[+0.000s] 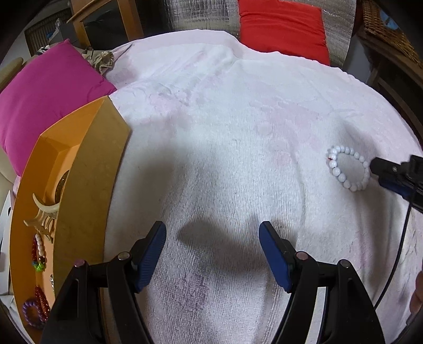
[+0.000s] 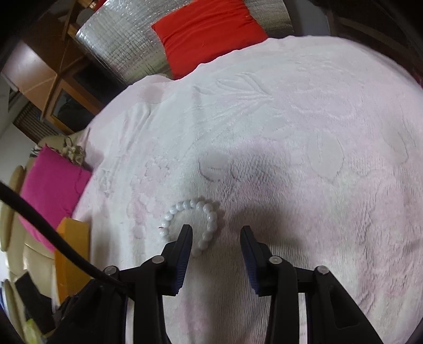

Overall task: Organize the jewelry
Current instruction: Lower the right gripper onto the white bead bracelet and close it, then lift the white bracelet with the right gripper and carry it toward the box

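right claw (image 2: pixel 216 232): narrow, holding nothing | white bead bracelet (image 2: pixel 208 227): ring around its left finger, on towel (image 2: pixel 290 132)

A home living space, by its soft furnishings. A pale pink towel (image 1: pixel 238 127) lies spread ahead of the tongs, with a red cushion (image 1: pixel 283 23) beyond it and a magenta cushion (image 1: pixel 45 100) to their left. Wooden furniture (image 2: pixel 53 76) stands further back.

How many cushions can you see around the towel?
2. A magenta cushion lies at the towel's left edge, behind the orange tray. A red cushion sits at the towel's far edge. Others may be out of view.
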Demonstrator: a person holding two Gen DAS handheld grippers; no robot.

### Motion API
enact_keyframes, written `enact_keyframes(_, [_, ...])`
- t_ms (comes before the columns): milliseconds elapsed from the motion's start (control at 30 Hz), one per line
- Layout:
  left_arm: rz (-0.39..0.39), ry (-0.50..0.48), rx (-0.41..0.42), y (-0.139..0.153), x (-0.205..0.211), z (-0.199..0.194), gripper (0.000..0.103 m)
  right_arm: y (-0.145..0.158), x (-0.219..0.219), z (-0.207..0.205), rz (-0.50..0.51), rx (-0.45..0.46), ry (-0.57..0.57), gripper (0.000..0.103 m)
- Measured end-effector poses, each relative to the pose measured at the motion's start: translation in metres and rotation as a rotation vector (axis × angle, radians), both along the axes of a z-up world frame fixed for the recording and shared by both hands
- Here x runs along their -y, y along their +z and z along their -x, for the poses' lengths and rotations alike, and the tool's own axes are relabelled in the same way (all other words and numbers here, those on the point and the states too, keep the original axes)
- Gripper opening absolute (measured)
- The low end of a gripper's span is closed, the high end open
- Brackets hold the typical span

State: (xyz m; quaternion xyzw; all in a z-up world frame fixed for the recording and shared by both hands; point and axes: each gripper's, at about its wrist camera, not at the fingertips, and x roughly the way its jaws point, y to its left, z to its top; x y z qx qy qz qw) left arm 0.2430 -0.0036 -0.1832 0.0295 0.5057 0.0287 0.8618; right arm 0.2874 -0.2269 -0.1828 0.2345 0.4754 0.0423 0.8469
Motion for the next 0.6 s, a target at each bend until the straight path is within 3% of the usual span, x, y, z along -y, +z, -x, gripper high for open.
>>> enact_keyframes(100, [-0.004, -0.002, -0.01, -0.004, 0.0, 0.001, 0.073, -0.004, -0.008, -0.008, 0.032, 0.001, 0.01, 0.034])
enact_keyframes(267, [-0.008, -0.003, -0.014, -0.008, 0.0, 0.001, 0.074, -0.003, -0.024, -0.014, 0.173, 0.031, 0.019, 0.023])
enact_keyframes(400, [-0.014, 0.015, -0.019, -0.013, -0.001, -0.001, 0.084, -0.004, -0.036, -0.013, 0.299, 0.061, 0.042, 0.012])
enact_keyframes(500, [-0.016, 0.029, -0.017, -0.015, -0.004, -0.002, 0.09, -0.003, -0.048, -0.011, 0.392, 0.086, 0.062, 0.01])
enact_keyframes(600, [-0.01, 0.047, -0.018, -0.017, -0.007, -0.003, 0.096, -0.002, -0.05, -0.008, 0.41, 0.093, 0.064, 0.01])
